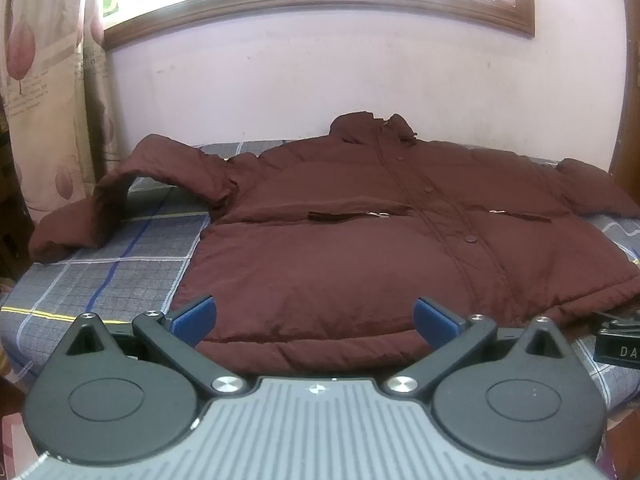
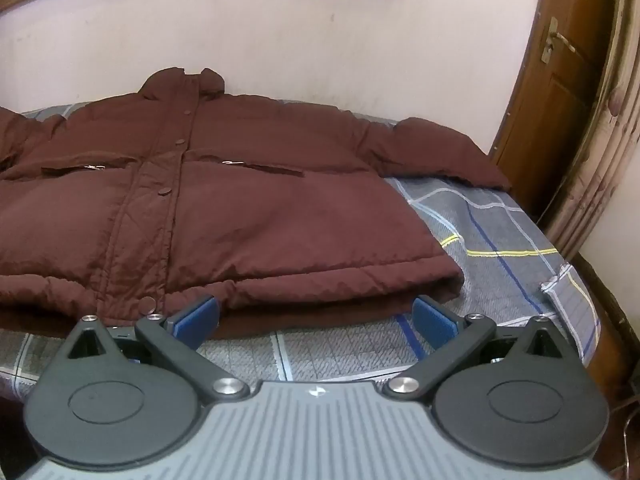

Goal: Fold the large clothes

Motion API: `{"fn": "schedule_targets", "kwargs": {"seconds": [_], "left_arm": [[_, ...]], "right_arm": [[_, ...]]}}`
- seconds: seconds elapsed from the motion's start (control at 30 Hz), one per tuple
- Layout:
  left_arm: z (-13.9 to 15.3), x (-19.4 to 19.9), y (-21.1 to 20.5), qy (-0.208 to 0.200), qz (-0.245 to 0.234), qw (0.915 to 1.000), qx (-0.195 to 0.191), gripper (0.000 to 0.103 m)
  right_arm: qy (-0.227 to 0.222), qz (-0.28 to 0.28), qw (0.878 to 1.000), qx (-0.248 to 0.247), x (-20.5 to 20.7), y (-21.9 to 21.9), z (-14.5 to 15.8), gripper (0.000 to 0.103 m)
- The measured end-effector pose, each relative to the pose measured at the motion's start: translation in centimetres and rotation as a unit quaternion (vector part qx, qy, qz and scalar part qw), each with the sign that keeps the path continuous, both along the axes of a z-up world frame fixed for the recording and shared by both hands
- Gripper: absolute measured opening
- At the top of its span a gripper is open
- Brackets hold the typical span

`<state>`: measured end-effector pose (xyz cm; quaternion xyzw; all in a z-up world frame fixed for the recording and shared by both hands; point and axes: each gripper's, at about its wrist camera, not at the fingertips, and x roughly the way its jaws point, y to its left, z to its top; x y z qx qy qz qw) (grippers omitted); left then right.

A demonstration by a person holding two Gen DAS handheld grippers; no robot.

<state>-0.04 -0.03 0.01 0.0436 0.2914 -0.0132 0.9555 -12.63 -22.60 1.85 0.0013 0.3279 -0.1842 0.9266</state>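
- Jacket (image 1: pixel 360 216): a dark maroon padded coat lying front-up and buttoned on the bed, collar at the far side by the wall, hem nearest the cameras; the left sleeve (image 1: pixel 132 184) arches up and bends, the right sleeve (image 2: pixel 436 148) lies out flat
- Handling, as a guess: soft, bulky and springy; the smooth shell may slip, so the thick hem (image 2: pixel 320 284) and cuffs look like the surest places to pinch
- Left gripper (image 1: pixel 314 320): jaws wide apart, empty, over the hem
- Right gripper (image 2: pixel 316 320): jaws wide apart, empty, just short of the hem's right corner
- Bed (image 2: pixel 500 232): grey checked sheet; pale wall behind
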Motion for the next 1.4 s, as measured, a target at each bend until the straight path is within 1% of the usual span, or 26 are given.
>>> {"fn": "schedule_targets", "kwargs": {"seconds": [0.33,0.47,0.5,0.53,0.63,0.7,0.73,0.8,0.87,0.9,0.93,1.03,1.1,1.13,1.2,1.27,1.33,1.37,1.4], "left_arm": [[0.2,0.0,0.0,0.0,0.001,1.0,-0.001,0.103],[0.1,1.0,0.9,-0.001,0.011,0.9999,-0.007,0.103],[0.5,0.7,1.2,-0.001,0.013,0.9999,-0.011,0.103],[0.6,0.9,1.9,0.001,0.02,0.9996,-0.022,0.103],[0.9,2.0,4.4,0.011,0.052,0.9963,-0.068,0.103],[0.9,2.9,6.5,0.022,0.077,0.9917,-0.101,0.103],[0.8,3.3,7.1,0.036,0.083,0.9892,-0.115,0.103],[0.8,4.1,8.6,0.046,0.096,0.987,-0.12,0.103],[0.9,4.9,10.5,0.035,0.104,0.9856,-0.128,0.103],[0.9,5.3,11.3,0.035,0.108,0.9848,-0.132,0.103],[0.8,5.8,12.6,0.03,0.113,0.9819,-0.149,0.103],[0.5,7.0,15.3,0.035,0.129,0.9738,-0.184,0.103],[0.3,7.7,16.8,0.029,0.148,0.9666,-0.207,0.103],[0.4,8.0,17.4,0.028,0.156,0.9644,-0.212,0.103],[0.5,8.2,17.9,0.013,0.155,0.9645,-0.214,0.103],[0.7,8.5,17.7,0.003,0.15,0.9703,-0.19,0.103],[0.5,9.0,17.4,0.004,0.149,0.975,-0.165,0.103],[0.2,9.4,17.5,0.009,0.148,0.9754,-0.163,0.103],[0.0,9.7,17.7,0.016,0.146,0.9745,-0.169,0.103]], "right_arm": [[0.004,0.001,1.0,0.007,0.1,-0.1,-0.2,0.103],[0.008,0.003,1.0,0.013,0.3,-0.2,-0.5,0.103],[0.008,0.005,1.0,0.018,0.3,-0.3,-0.5,0.103],[0.007,0.008,1.0,0.028,0.4,-0.4,-0.5,0.103],[-0.002,0.027,0.996,0.084,0.4,-1.3,-0.4,0.103],[-0.01,0.044,0.989,0.138,0.5,-2.0,-0.4,0.103],[-0.013,0.051,0.985,0.162,0.6,-2.4,-0.4,0.103],[-0.024,0.065,0.974,0.213,0.7,-3.2,-0.6,0.103],[-0.027,0.067,0.967,0.243,0.9,-3.7,-0.8,0.103],[-0.027,0.067,0.966,0.246,1.0,-3.7,-0.9,0.103],[-0.028,0.07,0.967,0.243,1.1,-3.6,-0.9,0.103],[-0.03,0.086,0.969,0.231,1.5,-3.0,-0.7,0.103],[-0.041,0.101,0.969,0.223,1.6,-2.5,-0.5,0.103],[-0.048,0.11,0.968,0.22,1.6,-2.3,-0.4,0.103],[-0.062,0.129,0.965,0.218,1.9,-2.2,-0.3,0.103],[-0.072,0.133,0.963,0.224,2.3,-2.9,-0.1,0.103],[-0.082,0.126,0.958,0.243,2.6,-4.2,0.1,0.103],[-0.088,0.114,0.957,0.252,2.5,-5.0,0.2,0.103],[-0.095,0.106,0.956,0.257,2.5,-5.6,0.3,0.103]]}}
